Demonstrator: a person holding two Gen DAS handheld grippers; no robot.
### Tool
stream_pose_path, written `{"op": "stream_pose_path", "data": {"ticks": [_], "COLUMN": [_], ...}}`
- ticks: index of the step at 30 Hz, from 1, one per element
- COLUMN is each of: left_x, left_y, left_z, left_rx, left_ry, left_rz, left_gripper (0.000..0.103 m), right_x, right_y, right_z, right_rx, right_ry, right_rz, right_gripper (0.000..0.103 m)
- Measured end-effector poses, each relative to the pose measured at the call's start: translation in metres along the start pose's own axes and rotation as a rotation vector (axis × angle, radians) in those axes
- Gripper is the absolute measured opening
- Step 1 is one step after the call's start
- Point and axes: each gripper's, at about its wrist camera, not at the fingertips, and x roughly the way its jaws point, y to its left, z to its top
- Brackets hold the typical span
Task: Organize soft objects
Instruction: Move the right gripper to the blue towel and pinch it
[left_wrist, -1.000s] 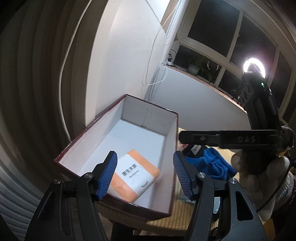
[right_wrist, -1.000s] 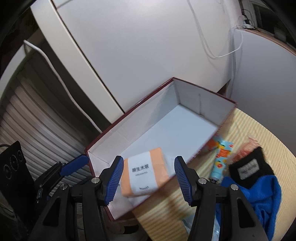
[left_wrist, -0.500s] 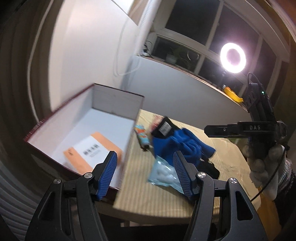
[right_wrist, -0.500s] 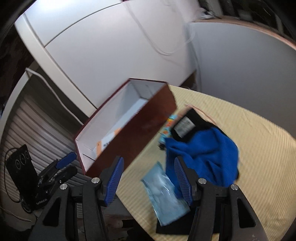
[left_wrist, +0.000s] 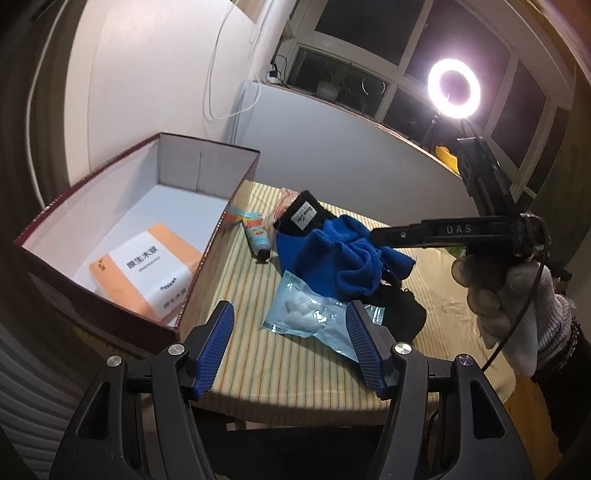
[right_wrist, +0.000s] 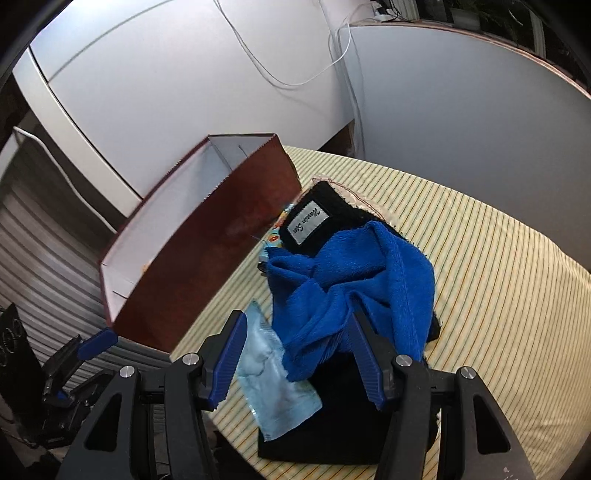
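- Left gripper (left_wrist: 290, 345): jaws wide apart with nothing between the pads, poised above the near table edge, in front of the cotton bag.
- Right gripper (right_wrist: 297, 354): jaws parted about half way, empty, hovering over the towel and the bag; nothing is pinched.
- Box (left_wrist: 122, 315): dark red outside, white inside, open, at the left end of the table (left_wrist: 258, 376).
- Tissue pack (left_wrist: 147, 267): orange and white, lying flat on the box floor near its front corner.
- Towel (left_wrist: 343, 258): blue, crumpled, in the middle of the striped table, lying over black cloth (left_wrist: 404, 314).
- Cotton bag (left_wrist: 314, 319): pale blue plastic, just in front of the towel, its right end touching the black cloth.
- Tube (left_wrist: 255, 236): lies beside the box's right wall.
- A gloved hand (left_wrist: 506, 295) grips the right gripper's handle at right.
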Motion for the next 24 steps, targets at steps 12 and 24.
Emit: {"op": "stream_pose_path", "data": {"ticks": [12,24], "left_x": [0.067,0.141], "left_y": [-0.038,-0.042], "left_z": [0.027,0.042], "left_rx": [-0.036,-0.159], "left_ry": [0.085,0.191], "left_rz": [-0.135,-0.172], "left_gripper": [0.064,0.064], "right_x": [0.005,0.028], "right_y": [-0.055,-0.086], "right_z": [0.012,0.018], "right_rx": [0.127,0.188], "right_ry": [0.017,0.079], "right_rz": [-0.008,0.057], "right_gripper": [0.055,0.056]}}
